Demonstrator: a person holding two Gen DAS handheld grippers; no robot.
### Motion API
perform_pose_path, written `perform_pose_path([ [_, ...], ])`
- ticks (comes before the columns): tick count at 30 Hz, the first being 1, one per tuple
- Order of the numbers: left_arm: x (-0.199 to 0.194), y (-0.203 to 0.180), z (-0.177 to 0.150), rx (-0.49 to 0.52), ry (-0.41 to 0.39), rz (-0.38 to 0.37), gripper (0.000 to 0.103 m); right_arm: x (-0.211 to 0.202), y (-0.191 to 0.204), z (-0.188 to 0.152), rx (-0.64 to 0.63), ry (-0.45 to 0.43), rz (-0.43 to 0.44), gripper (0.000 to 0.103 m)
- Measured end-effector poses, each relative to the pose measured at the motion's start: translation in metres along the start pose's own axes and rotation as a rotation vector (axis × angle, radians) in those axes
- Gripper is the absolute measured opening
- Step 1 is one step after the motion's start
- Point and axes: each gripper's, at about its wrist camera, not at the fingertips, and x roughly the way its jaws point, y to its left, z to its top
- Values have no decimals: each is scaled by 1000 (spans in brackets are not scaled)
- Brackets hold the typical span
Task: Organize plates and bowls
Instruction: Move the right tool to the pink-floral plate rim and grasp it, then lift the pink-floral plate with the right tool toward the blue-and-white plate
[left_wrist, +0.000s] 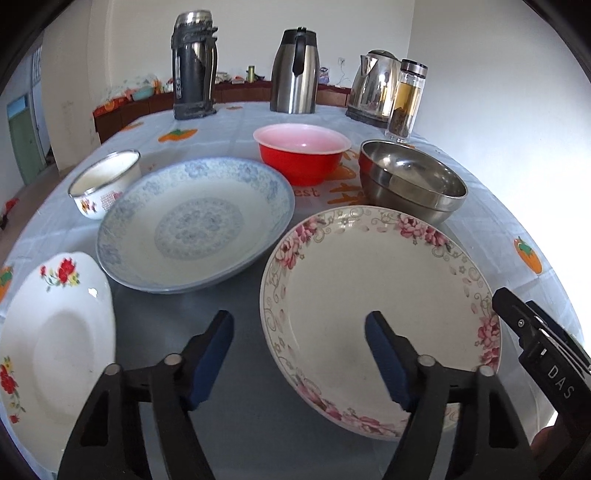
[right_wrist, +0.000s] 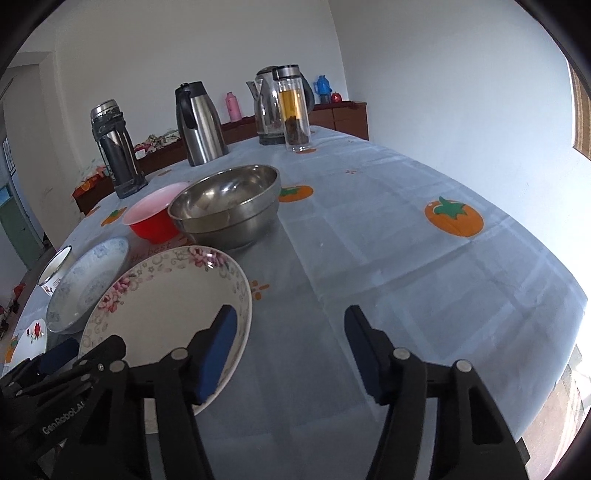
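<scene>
A pink-flowered plate (left_wrist: 369, 295) (right_wrist: 166, 306) lies on the tablecloth nearest me. My left gripper (left_wrist: 299, 319) is open and straddles its left rim, one pad over the plate and one outside, neither pressing. My right gripper (right_wrist: 291, 314) is open at the plate's right rim in the same way. Beside it are a blue-patterned plate (left_wrist: 195, 225) and a white plate with red flowers (left_wrist: 55, 350). Behind them stand a red bowl (left_wrist: 301, 155), two nested steel bowls (left_wrist: 410, 181) and a small enamel bowl (left_wrist: 103, 181).
At the table's far end stand a dark thermos (left_wrist: 194, 66), a steel carafe (left_wrist: 295, 72), an electric kettle (left_wrist: 373, 85) and a glass tea bottle (left_wrist: 404, 99). Bare tablecloth (right_wrist: 406, 258) stretches right of the plates to the table edge.
</scene>
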Motion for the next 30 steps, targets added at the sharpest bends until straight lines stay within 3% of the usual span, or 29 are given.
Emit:
perform_pose_path([
  [6, 10, 2, 5, -52, 38, -44, 67, 16, -2, 2, 17, 63, 58, 59],
  [11, 14, -2, 8, -42, 37, -41, 64, 29, -5, 6, 45, 127, 117, 42],
  [15, 18, 0, 13, -44, 36, -50, 53, 34, 1, 8, 22, 148, 151, 33],
  [19, 19, 3, 15, -62, 38, -76, 52, 39, 5, 11, 17, 163, 185, 24],
  [30, 18, 13, 16, -107, 43, -175, 52, 41, 14, 9, -18, 171, 203, 19],
])
